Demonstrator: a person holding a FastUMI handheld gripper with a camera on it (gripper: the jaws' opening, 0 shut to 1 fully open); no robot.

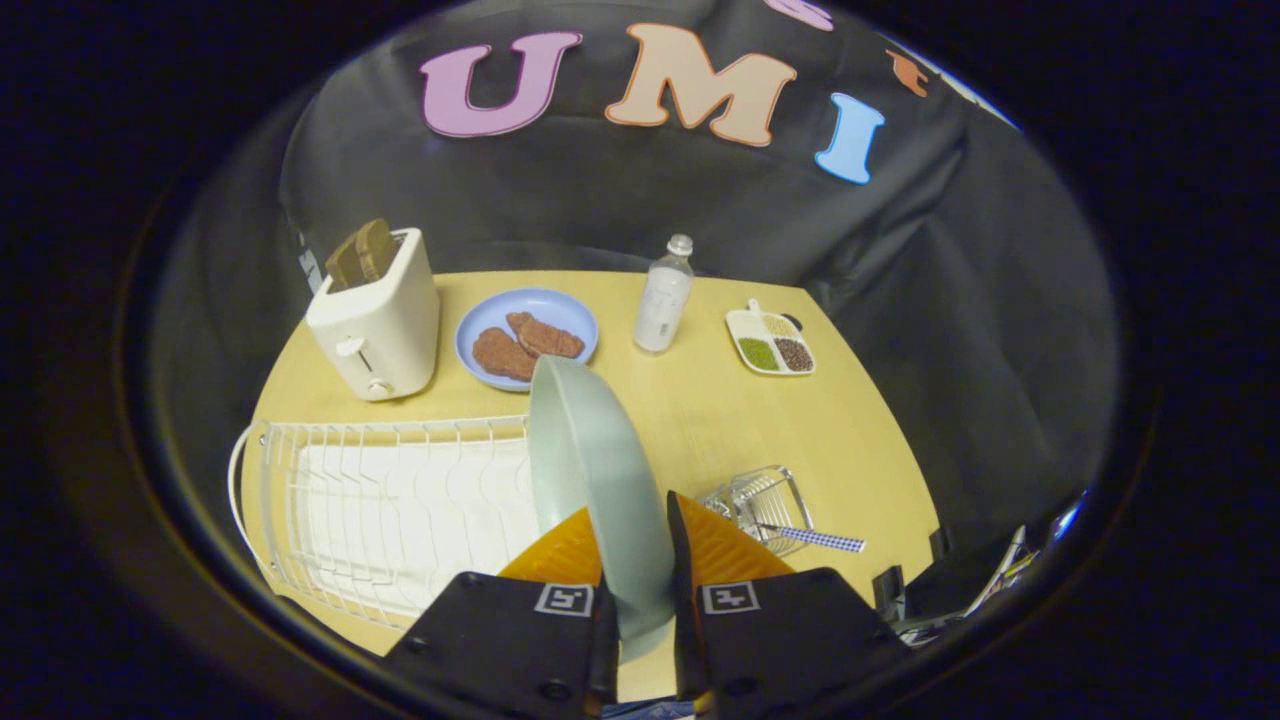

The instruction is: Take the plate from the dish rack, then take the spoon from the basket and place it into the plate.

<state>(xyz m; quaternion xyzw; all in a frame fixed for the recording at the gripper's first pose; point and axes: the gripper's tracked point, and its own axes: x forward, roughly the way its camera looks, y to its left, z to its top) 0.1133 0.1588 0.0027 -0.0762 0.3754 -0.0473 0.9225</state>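
The gripper (pixel 637 560) is clamping a pale green plate (pixel 590 470) edge-on between its two fingers, both pressing on the plate's lower rim. The plate is standing upright and rising ahead of the fingers, above the wooden table (pixel 700 430). Just left of the fingers, the white wire dish rack (pixel 390 500) is sitting on the table. Just right of them, a small wire basket (pixel 762 500) is holding a spoon (pixel 815 539) whose patterned handle is sticking out sideways. Beyond the plate, a blue plate (pixel 480 320) is carrying brown patties (pixel 525 345). Left of it, a cream toaster (pixel 380 315) is holding bread slices (pixel 362 252). A capped bottle (pixel 665 295) and a divided dish of grains (pixel 770 342) are standing further right.
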